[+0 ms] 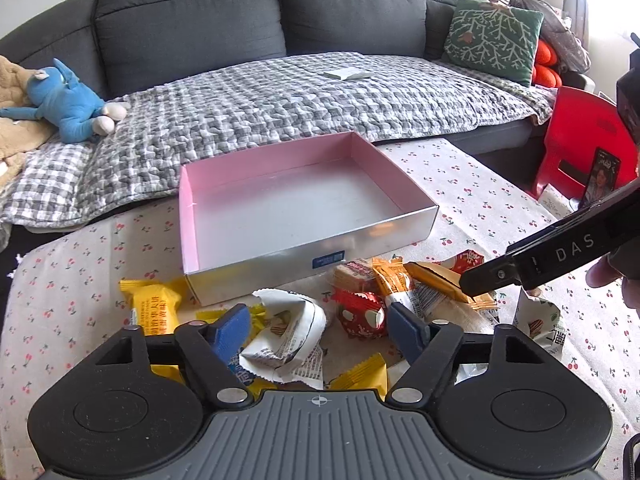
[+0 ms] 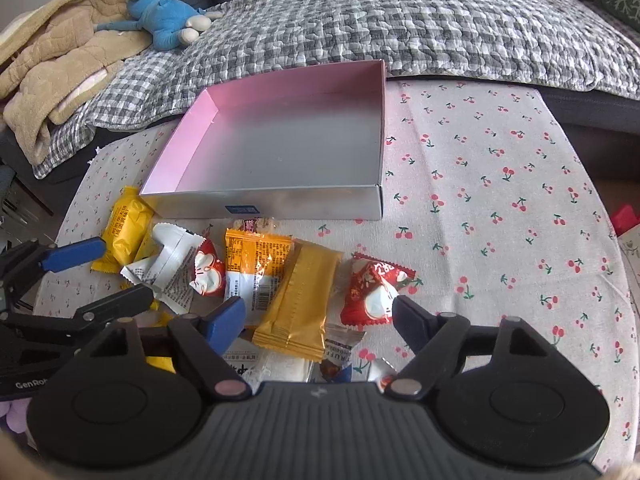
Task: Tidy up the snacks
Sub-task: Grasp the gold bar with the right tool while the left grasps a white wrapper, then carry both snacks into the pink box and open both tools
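Note:
A shallow box (image 1: 312, 258) (image 2: 280, 200) with pink inner walls and a silver floor stands empty on the cherry-print table. Several wrapped snacks lie in a pile in front of it. My left gripper (image 1: 320, 326) is open above a white crumpled wrapper (image 1: 286, 332) and a red sweet (image 1: 360, 316). My right gripper (image 2: 320, 318) is open over a gold packet (image 2: 298, 300), with a red sweet (image 2: 372, 292) by its right finger. An orange packet (image 2: 252, 264) and a yellow cake pack (image 2: 124, 228) lie to the left. The left gripper's fingers (image 2: 76, 256) show at the left.
The table's cherry cloth (image 2: 500, 160) spreads to the right of the box. A grey sofa (image 1: 260, 12) with a checked quilt lies behind, with a blue plush toy (image 1: 68, 104) and a green cushion (image 1: 496, 40). A red chair (image 1: 580, 136) stands at right.

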